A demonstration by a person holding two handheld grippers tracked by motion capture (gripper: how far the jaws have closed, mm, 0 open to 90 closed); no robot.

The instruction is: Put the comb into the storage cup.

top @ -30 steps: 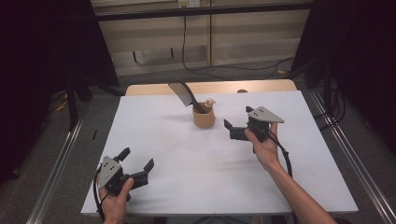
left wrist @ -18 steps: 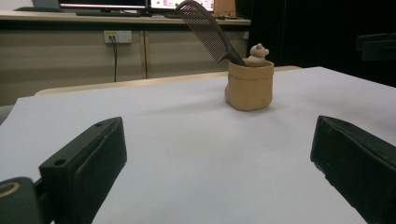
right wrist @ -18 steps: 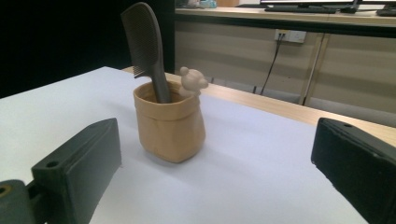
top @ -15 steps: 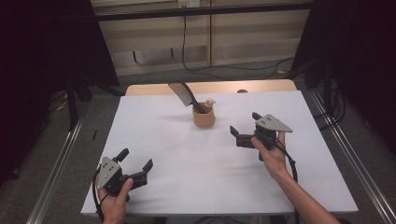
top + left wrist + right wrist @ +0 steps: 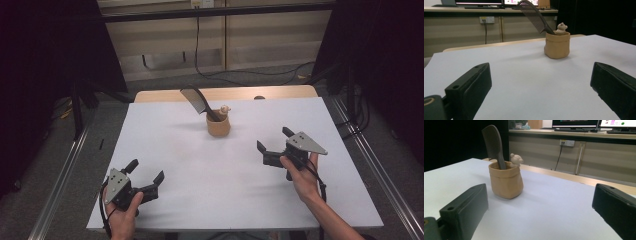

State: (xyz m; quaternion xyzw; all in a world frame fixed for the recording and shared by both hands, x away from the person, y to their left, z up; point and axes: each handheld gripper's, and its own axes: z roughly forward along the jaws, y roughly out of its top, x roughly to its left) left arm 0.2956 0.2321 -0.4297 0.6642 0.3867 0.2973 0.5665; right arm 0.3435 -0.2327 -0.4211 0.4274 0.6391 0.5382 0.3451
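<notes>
The white table (image 5: 200, 165) lies bare across the centre and lower half of the high view, so the stretch between the left gripper (image 5: 145, 181) at lower left and the right gripper (image 5: 272, 145) at right centre is open for passing. One obstacle stands in the upper middle: a tan cup (image 5: 218, 125) with a dark comb (image 5: 197, 102) leaning out toward the upper left and a small bear figure (image 5: 225, 108) at its rim. Both sets of fingers stand wide apart with nothing between them.

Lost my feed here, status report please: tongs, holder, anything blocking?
Both tongs, left and right, open, empty. Comb standing tilted in tan holder. Nothing between.
</notes>
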